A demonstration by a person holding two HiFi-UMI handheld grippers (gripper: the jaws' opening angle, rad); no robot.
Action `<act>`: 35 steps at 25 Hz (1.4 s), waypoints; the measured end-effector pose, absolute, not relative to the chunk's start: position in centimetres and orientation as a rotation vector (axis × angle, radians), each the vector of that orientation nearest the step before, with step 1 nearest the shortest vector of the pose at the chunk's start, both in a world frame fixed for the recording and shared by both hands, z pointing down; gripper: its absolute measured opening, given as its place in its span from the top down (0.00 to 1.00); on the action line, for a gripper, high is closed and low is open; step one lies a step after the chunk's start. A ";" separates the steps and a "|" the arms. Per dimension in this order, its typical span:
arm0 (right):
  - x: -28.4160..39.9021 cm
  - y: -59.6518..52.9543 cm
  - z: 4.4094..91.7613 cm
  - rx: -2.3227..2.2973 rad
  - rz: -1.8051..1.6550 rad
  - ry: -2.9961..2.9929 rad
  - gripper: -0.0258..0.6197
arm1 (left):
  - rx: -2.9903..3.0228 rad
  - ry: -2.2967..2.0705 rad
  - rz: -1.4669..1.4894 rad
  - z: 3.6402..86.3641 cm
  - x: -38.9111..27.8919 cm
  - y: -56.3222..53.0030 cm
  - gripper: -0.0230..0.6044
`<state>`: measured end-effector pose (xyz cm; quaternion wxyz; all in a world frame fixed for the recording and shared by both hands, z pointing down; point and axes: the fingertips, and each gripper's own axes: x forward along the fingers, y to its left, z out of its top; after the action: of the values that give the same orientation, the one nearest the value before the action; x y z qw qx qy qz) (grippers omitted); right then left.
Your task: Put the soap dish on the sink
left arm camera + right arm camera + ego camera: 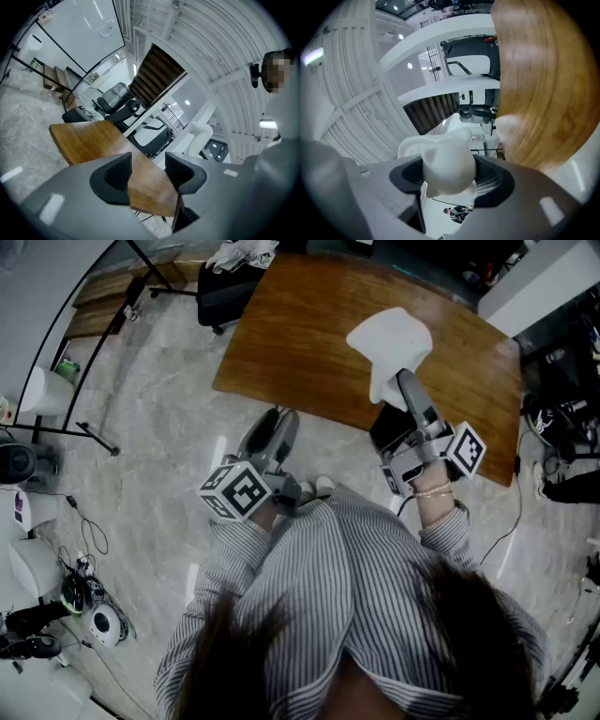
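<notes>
The white soap dish (pixel 389 341) hangs in the air over the brown wooden table (pixel 300 343), and my right gripper (pixel 401 382) is shut on its lower end. In the right gripper view the soap dish (pixel 447 161) fills the gap of the right gripper (pixel 452 179), with both dark pads pressed against it. My left gripper (pixel 274 432) stands open and empty near the table's front edge, over the floor. In the left gripper view only the table (pixel 89 138) shows between the jaws of the left gripper (pixel 147 169). No sink is in any view.
A black office chair (pixel 225 292) stands at the table's far left corner. Low wooden shelves (pixel 103 301) and thin black stand legs (pixel 89 432) lie to the left. Cables and small white devices (pixel 103 622) litter the marble floor at lower left. Dark equipment (pixel 562 409) crowds the right.
</notes>
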<state>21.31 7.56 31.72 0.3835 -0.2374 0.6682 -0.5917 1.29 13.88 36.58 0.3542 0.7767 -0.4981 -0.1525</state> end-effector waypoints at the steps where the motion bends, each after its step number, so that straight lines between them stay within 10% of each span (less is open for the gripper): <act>1: 21.3 7.5 31.9 -0.607 -1.514 1.695 0.52 | 2.002 -1.284 -0.395 36.6 1.3 13.7 0.63; 35: 19.2 5.4 35.3 -0.590 -1.642 1.788 0.52 | 1.893 -1.295 -0.406 39.4 2.7 13.7 0.68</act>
<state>19.24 5.36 35.29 0.3163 -0.2242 0.6789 -0.6235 2.66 13.73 39.43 0.3951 0.7466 -0.5108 -0.1599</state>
